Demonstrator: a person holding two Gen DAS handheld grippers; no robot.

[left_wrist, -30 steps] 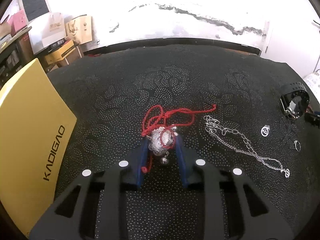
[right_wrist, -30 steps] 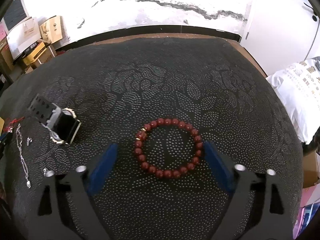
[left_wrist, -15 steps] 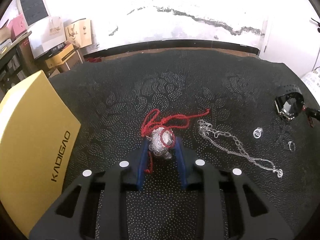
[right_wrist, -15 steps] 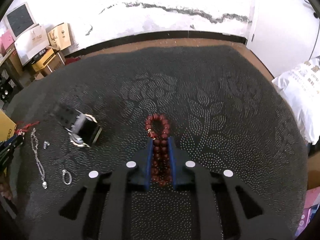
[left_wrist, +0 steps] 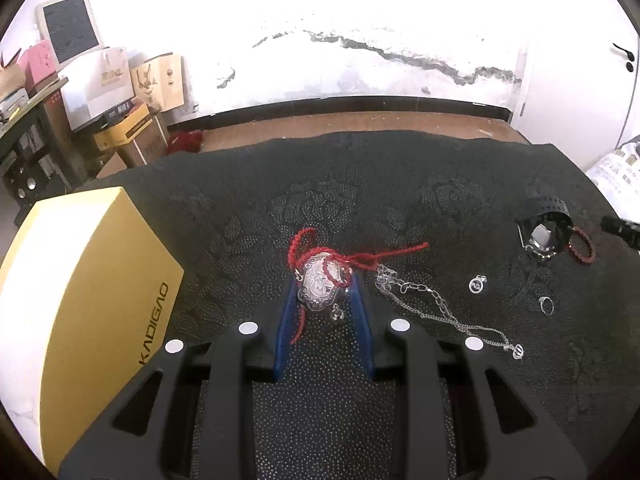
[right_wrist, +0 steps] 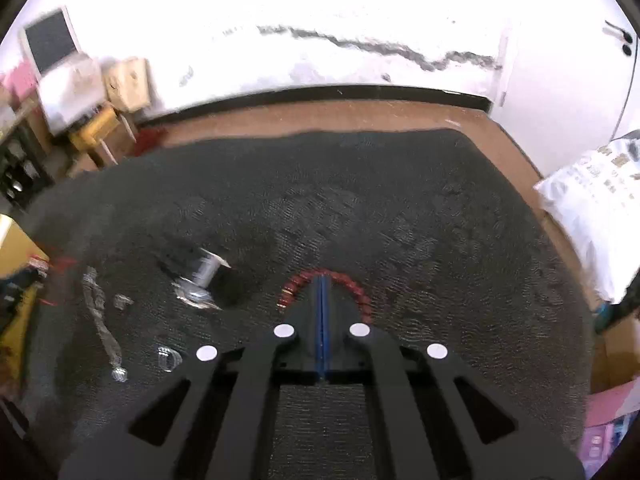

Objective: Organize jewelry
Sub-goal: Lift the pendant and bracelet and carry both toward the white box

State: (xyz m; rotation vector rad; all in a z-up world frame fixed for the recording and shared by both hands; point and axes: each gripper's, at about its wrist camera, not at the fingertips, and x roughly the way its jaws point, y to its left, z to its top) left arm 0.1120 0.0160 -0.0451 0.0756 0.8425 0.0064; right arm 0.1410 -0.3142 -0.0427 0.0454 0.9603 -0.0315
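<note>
A lived-in home room, used partly for storage. The white plaster wall (left_wrist: 360, 20) carries a long dark crack (left_wrist: 420, 58) above a black baseboard (left_wrist: 340, 105). At ten o'clock, cardboard boxes (left_wrist: 160, 76), paper shopping bags (left_wrist: 102, 88) and a white-framed screen (left_wrist: 70, 28) are heaped on a shelf. The table wears a black lace-patterned cloth (left_wrist: 340, 184), and a white door (left_wrist: 580, 80) stands at two o'clock.
</note>
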